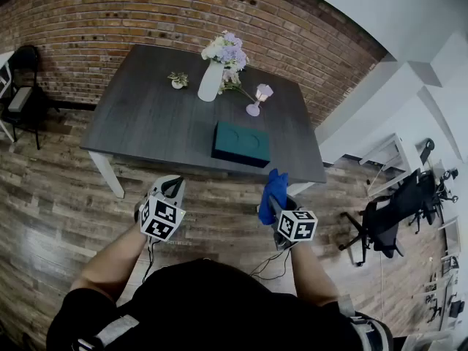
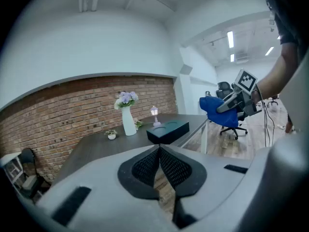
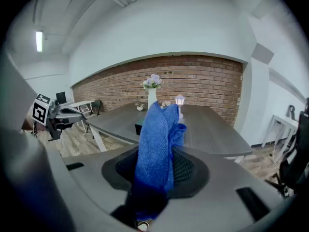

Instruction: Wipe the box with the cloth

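- Cloth [image 3: 155, 144]: plain bright blue, as I see it.
- Box [image 1: 241, 143]: dark teal.
- Table [image 1: 146, 115]: dark grey with wood-grain streaks.
- Wall [image 1: 110, 13]: red-brown brick with pale mortar lines.
- Vase [image 1: 210, 81]: white.
- Flowers [image 1: 228, 50]: lilac and white.
- Floor [image 1: 58, 196]: mixed brown and grey planks.
- Marker cubes [image 1: 161, 219]: black squares on white.
- My pads [image 2: 145, 166]: black, mesh-patterned.

Dark table [image 1: 150, 126], box [image 1: 240, 143], vase [image 1: 210, 81], lamp [image 1: 257, 99], plant [image 1: 177, 80]

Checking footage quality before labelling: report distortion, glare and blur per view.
Head view: heavy fisheye, the table edges bow, light even, no glare. Left gripper view: dark rounded corners, ceiling lights blown out. Right gripper view: brick wall curves, cloth close yet sharp.
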The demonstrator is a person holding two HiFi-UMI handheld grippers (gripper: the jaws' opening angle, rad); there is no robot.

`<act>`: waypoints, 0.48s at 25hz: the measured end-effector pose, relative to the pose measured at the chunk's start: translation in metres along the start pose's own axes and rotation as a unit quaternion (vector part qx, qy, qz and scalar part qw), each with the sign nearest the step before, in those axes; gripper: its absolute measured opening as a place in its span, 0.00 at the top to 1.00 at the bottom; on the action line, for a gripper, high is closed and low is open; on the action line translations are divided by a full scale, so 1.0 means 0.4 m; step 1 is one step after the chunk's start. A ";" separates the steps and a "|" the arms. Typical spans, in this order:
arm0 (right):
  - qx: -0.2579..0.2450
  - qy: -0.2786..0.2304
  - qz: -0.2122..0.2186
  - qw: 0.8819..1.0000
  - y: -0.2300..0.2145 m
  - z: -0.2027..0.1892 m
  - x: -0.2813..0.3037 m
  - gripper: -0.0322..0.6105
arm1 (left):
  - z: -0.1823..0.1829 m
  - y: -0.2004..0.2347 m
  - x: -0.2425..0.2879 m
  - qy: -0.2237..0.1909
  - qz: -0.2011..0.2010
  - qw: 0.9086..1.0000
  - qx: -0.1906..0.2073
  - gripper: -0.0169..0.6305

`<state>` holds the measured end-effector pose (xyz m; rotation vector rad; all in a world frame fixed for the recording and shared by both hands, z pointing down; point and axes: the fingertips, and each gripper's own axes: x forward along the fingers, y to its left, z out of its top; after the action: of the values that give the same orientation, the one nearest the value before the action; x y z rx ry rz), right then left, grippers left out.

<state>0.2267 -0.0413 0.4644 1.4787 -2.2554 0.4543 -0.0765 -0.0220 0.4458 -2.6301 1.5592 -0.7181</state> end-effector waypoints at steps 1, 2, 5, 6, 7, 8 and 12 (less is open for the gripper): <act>-0.003 -0.003 0.005 1.000 -0.017 0.002 -0.007 0.73 | 0.007 -0.015 0.010 0.005 0.001 1.000 -0.007 0.96; -0.006 -0.005 0.009 1.000 -0.034 0.004 -0.015 0.73 | 0.015 -0.030 0.021 0.009 0.002 1.000 -0.012 0.96; -0.016 -0.008 0.017 1.000 -0.089 -0.002 -0.027 0.73 | 0.044 -0.078 0.059 0.016 0.006 1.000 -0.008 0.96; -0.014 -0.009 0.019 1.000 -0.106 -0.007 -0.026 0.73 | 0.053 -0.092 0.070 0.017 0.005 1.000 -0.005 0.96; -0.010 -0.009 0.020 1.000 -0.120 -0.013 -0.024 0.73 | 0.062 -0.106 0.079 0.018 0.003 1.000 -0.001 0.96; -0.005 -0.009 0.022 1.000 -0.134 -0.018 -0.023 0.73 | 0.069 -0.120 0.086 0.018 0.001 1.000 0.004 0.96; 0.013 -0.012 0.031 0.999 -0.175 -0.031 -0.023 0.73 | 0.082 -0.187 0.101 0.026 -0.018 0.998 0.051 0.96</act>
<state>0.2962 -0.0552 0.4740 1.4360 -2.3277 0.4893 0.0144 -0.0249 0.4490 -2.5923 1.4494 -0.8494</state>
